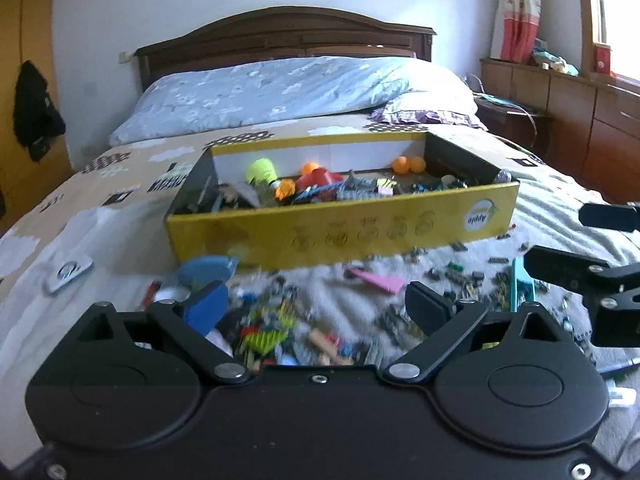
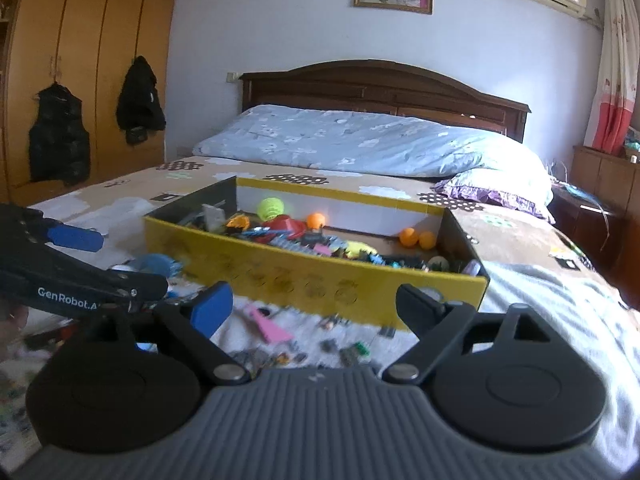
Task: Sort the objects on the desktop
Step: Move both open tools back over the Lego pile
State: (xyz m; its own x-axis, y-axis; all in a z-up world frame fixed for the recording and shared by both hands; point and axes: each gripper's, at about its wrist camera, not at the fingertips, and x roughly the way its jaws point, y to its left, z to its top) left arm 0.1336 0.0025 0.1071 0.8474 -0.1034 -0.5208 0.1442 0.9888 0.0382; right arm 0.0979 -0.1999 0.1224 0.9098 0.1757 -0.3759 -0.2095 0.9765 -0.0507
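A yellow cardboard box (image 1: pixel 340 232) (image 2: pixel 280 276) lies on the bed, holding orange balls (image 1: pixel 408 165), a green ball (image 1: pixel 262 170), a red piece and several small toys. Loose small pieces (image 1: pixel 276 328) lie scattered on the white blanket in front of it, among them a pink flat piece (image 1: pixel 378 281) (image 2: pixel 272 326) and a blue item (image 1: pixel 208 268). My left gripper (image 1: pixel 320 306) hovers open over the scattered pile with nothing between its fingers. My right gripper (image 2: pixel 316 304) is open and empty too, just short of the box's near wall. It appears at the right edge of the left wrist view (image 1: pixel 584 240).
A silver ring-shaped item (image 1: pixel 68 274) lies on the bed at the left. A teal object (image 1: pixel 522 288) lies among the bits at the right. A folded blue duvet (image 1: pixel 288 92) and the headboard (image 1: pixel 280 28) stand behind the box. Wardrobe on the left, wooden cabinets on the right.
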